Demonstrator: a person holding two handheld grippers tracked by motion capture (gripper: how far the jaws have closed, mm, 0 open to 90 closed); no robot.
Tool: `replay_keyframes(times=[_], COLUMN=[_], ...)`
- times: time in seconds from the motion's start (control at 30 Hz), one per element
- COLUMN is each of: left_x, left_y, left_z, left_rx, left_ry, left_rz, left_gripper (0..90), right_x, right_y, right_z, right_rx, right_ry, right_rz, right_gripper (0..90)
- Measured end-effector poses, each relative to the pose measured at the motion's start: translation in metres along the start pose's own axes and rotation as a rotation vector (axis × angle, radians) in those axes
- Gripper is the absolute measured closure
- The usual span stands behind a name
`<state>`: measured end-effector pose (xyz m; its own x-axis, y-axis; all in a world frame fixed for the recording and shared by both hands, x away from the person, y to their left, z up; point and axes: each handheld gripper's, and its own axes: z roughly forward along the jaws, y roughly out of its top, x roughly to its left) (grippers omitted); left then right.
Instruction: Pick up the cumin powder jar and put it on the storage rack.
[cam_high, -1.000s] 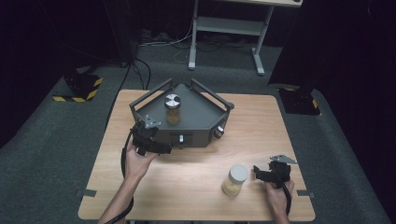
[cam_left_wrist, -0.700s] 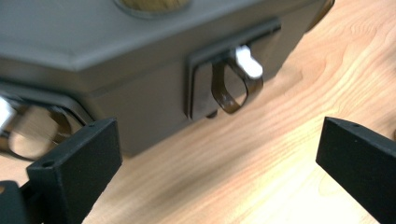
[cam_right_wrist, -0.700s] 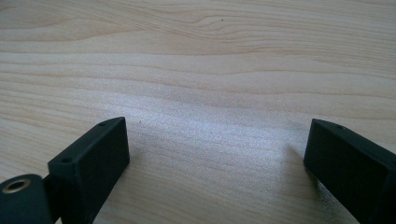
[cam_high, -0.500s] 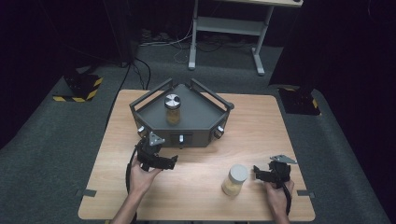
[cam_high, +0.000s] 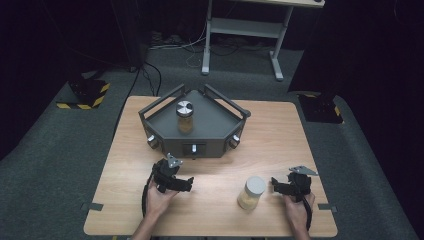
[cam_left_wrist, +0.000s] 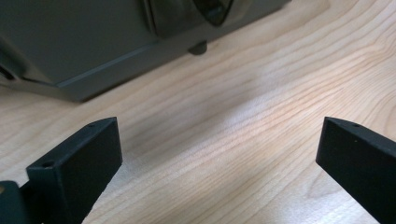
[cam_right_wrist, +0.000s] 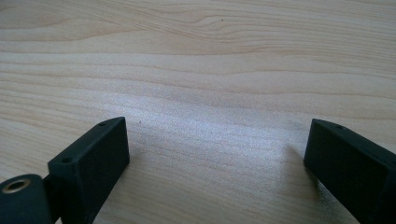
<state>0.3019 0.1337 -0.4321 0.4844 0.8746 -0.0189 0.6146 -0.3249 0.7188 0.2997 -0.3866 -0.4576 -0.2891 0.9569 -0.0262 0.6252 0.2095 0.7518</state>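
Two jars share our wooden table (cam_high: 280, 130), a pale, rounded-cornered top with fine wavy grain that sits on dark grey carpet, with a white metal stand (cam_high: 245, 40) at the upper middle of the frame and a yellow-and-black striped block (cam_high: 85, 95) at the upper left. One jar with a shiny metal lid (cam_high: 184, 116) stands upright on the dark grey angular tray (cam_high: 215, 127) at the frame's centre; the glass jar with a pale lid (cam_high: 251, 192) stands upright on bare wood at the lower right. We see the right gripper (cam_high: 284, 186) just right of that jar, jaws spread wide and holding nothing. Our left gripper (cam_high: 184, 183), likewise open and empty, has come down and away from the tray's front edge toward the lower left since a second ago.
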Motion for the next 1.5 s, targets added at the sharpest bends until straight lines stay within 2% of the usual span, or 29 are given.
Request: replay_keyframes(times=[0.2,0.5,0.57,0.73,0.9,1.5], left_x=[-0.002,-0.006,-0.008,-0.01,-0.012,-0.012], left_y=[-0.004,-0.005,-0.007,-0.011,-0.021,-0.021], left_z=[0.01,0.021,0.022,0.022,0.023,0.023], left_rx=[0.013,0.04,0.036,0.019,-0.023,-0.028], left_ry=[0.016,0.031,0.041,0.05,0.059,0.056], left_rz=[-0.013,-0.006,0.001,-0.01,-0.018,-0.017], left_gripper=[0.3,0.3,0.3,0.3,0.3,0.4], right_x=[0.0,0.0,0.0,0.0,0.0,-0.002], right_y=[0.0,0.0,0.0,0.0,0.0,0.0], right_z=[0.0,0.0,0.0,0.0,0.0,0.0], right_rx=[0.0,0.0,0.0,0.0,0.0,-0.002], right_ry=[0.0,0.001,0.002,0.002,0.004,0.017], right_rz=[-0.001,-0.001,-0.002,-0.002,-0.002,-0.015], right_gripper=[6.0,6.0,6.0,6.0,6.0,6.7])
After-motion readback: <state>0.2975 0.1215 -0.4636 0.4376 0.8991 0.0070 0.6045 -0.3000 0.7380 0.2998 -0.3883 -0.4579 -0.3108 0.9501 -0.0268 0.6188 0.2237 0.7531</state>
